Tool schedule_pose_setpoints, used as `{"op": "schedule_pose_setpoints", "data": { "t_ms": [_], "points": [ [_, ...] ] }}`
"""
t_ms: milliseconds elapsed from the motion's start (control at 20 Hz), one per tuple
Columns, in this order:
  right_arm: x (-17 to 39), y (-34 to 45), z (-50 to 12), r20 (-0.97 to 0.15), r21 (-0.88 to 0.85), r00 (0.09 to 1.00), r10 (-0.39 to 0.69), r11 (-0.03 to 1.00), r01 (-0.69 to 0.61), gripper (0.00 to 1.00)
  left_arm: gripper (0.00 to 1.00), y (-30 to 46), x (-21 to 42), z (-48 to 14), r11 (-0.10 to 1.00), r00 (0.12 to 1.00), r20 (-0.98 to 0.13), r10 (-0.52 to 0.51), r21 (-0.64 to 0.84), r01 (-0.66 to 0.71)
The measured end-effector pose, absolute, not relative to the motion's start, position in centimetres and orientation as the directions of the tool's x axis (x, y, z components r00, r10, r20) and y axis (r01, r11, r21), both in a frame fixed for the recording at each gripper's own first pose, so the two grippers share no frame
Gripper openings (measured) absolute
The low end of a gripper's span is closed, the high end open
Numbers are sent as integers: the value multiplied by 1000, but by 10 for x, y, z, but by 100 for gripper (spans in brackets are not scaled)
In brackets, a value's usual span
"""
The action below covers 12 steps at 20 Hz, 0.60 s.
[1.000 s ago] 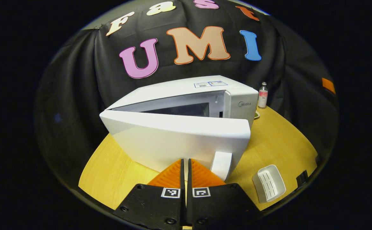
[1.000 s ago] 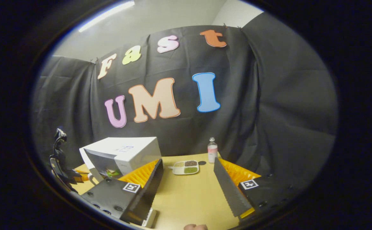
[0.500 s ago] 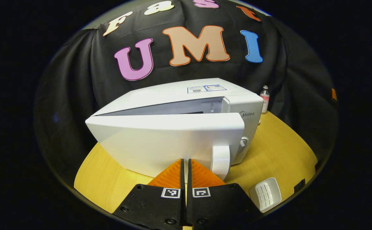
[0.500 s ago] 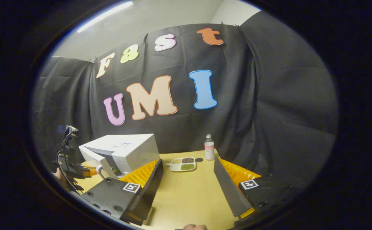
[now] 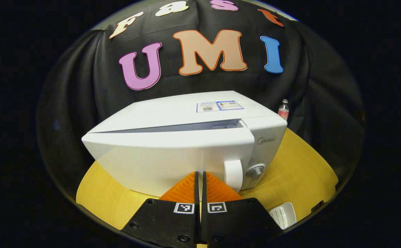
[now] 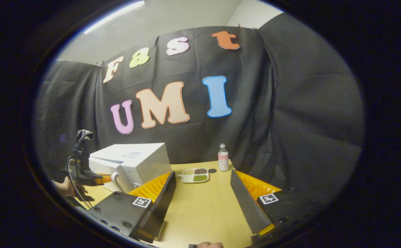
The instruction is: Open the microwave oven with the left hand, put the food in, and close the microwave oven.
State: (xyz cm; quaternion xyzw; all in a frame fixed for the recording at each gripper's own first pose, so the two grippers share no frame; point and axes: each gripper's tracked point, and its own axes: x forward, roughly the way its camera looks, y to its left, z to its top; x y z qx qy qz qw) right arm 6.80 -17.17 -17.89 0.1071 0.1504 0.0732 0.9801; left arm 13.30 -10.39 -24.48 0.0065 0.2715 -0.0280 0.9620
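Since a second ago the microwave [image 5: 186, 137] door [image 5: 166, 162] has swung nearly shut, hiding the food inside. Left gripper [image 5: 200, 181], clenched empty, meets the door. Right gripper [image 6: 203, 193] hovers released over the desk [image 6: 200, 210].

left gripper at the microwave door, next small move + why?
Probably keep pushing forward until the door seats. The left gripper, fingers together, sits against the door front beside the handle, and a thin gap still shows along the door's top edge against the microwave. The right gripper hangs open, away from it.
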Motion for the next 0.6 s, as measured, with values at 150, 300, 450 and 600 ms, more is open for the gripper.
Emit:
{"op": "schedule_pose_setpoints", "data": {
  "t_ms": [150, 300, 450, 600],
  "points": [
    [66, -174, -177, -278, 231, 946, 167, 967, -102, 87, 0, -107, 142, -242, 998, 856, -514, -50, 5, 62],
    [64, -177, -179, -284, 235, 945, 160, 968, -93, 87, 0, -109, 142, -244, 998, 858, -510, -58, -25, 52],
    [65, -176, -184, -298, 238, 940, 169, 966, -98, 87, 0, -110, 143, -245, 998, 857, -512, -57, -42, 41],
    [69, -173, -184, -296, 243, 939, 173, 965, -101, 87, 0, -110, 152, -241, 998, 867, -494, -64, -31, 56]
  ]
}}
